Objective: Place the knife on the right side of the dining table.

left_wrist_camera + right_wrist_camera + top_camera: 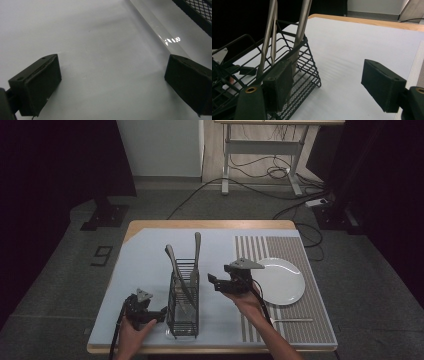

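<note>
A black wire cutlery rack [183, 295] stands on the pale blue mat, with two metal utensils [195, 257] leaning upright in it. My left gripper [161, 312] sits low at the rack's left side, open, its jaws wide over bare mat [107, 75]. My right gripper [214, 283] hovers just right of the rack, open and empty. In the right gripper view the rack [294, 72] and the utensil handles [300, 27] stand close to the left jaw. A white plate [280, 281] lies right of that hand.
A thin metal utensil [292, 320] lies on the striped grey mat [310, 320] near the front right. The clear tray edge [160, 32] under the rack runs beside my left gripper. Beyond the table are a desk frame and cables on the floor.
</note>
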`<state>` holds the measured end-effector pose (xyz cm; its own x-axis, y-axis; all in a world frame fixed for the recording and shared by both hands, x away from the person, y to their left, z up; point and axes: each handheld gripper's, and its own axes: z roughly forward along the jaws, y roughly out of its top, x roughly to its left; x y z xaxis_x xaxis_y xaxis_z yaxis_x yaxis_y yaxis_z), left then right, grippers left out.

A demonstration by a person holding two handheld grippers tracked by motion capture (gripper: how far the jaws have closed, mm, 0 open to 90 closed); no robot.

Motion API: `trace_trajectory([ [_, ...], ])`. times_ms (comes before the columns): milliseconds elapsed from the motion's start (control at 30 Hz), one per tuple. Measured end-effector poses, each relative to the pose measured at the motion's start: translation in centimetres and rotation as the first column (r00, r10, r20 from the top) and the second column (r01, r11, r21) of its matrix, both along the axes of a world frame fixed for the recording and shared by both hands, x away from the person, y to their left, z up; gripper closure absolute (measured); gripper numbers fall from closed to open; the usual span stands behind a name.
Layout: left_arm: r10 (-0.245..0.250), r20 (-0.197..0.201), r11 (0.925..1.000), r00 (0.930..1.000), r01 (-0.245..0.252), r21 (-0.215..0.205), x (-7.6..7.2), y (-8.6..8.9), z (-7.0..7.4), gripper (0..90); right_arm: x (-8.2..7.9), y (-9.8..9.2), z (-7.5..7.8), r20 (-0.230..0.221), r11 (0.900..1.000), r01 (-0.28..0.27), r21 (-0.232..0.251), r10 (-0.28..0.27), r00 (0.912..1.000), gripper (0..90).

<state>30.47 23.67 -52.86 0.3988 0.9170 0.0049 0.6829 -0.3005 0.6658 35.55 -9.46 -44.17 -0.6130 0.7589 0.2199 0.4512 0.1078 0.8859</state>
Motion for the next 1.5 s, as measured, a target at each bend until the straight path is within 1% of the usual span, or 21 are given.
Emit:
trace_trajectory([
  [200,0.0,0.0,1.0,1.0,0.0,0.0,0.0,0.0,0.0,0.1,0.5,0.5,0.7,0.001,1.0,-0.009,0.012,0.008,1.0,27.2],
  [433,-0.002,-0.001,1.0,1.0,0.002,0.002,0.0,0.0,0.0,0.1,1.5,1.5,1.4,0.028,1.0,-0.01,-0.006,0.01,0.9995,30.2],
  [667,-0.002,-0.001,1.0,1.0,0.002,0.002,0.0,0.0,0.0,0.1,2.5,1.8,1.7,0.03,1.0,-0.021,0.004,0.021,0.9993,32.0],
  [833,-0.002,0.0,1.0,1.0,0.002,0.002,0.0,0.0,0.0,0.1,3.0,2.2,1.8,0.042,1.0,-0.028,-0.007,0.028,0.9987,32.3],
  [933,-0.001,0.0,1.0,1.0,0.001,0.002,0.0,0.0,0.0,0.1,3.2,2.3,1.8,0.045,0.999,-0.032,-0.008,0.032,0.9985,32.4],
  [1100,-0.001,0.0,1.0,1.0,0.001,0.002,0.0,0.0,0.0,0.1,3.5,3.1,2.1,0.044,0.998,-0.055,-0.018,0.056,0.9975,32.7],
  [1267,-0.001,0.001,1.0,1.0,0.001,0.001,0.0,0.0,0.0,0.1,4.0,3.6,2.3,0.045,0.998,-0.058,-0.023,0.059,0.9972,33.5],
  [1300,-0.001,0.001,1.0,1.0,0.001,0.001,0.0,0.0,0.0,0.2,4.3,3.8,2.3,0.042,0.998,-0.066,-0.022,0.067,0.9969,35.2],
  [1333,-0.001,0.001,1.0,1.0,0.001,0.001,0.0,0.0,0.0,0.2,4.3,3.8,2.3,0.042,0.998,-0.066,-0.022,0.067,0.9969,35.2],
  [1367,-0.001,0.001,1.0,1.0,0.001,0.0,0.0,0.0,0.0,0.1,4.8,3.9,2.4,0.035,0.997,-0.074,-0.005,0.074,0.9966,36.7],
  [1400,-0.001,0.001,1.0,1.0,0.001,0.0,0.0,0.0,0.0,0.2,4.8,3.9,2.4,0.035,0.997,-0.074,-0.005,0.074,0.9966,36.7],
  [1433,0.0,0.001,1.0,1.0,0.0,0.0,0.0,0.0,0.0,0.2,5.1,4.1,2.6,0.034,0.997,-0.078,0.007,0.077,0.9964,38.0],
  [1500,-0.001,0.001,1.0,1.0,0.001,0.0,0.0,0.0,0.0,0.1,5.3,4.3,2.8,0.037,0.997,-0.079,0.008,0.079,0.9962,38.4],
])
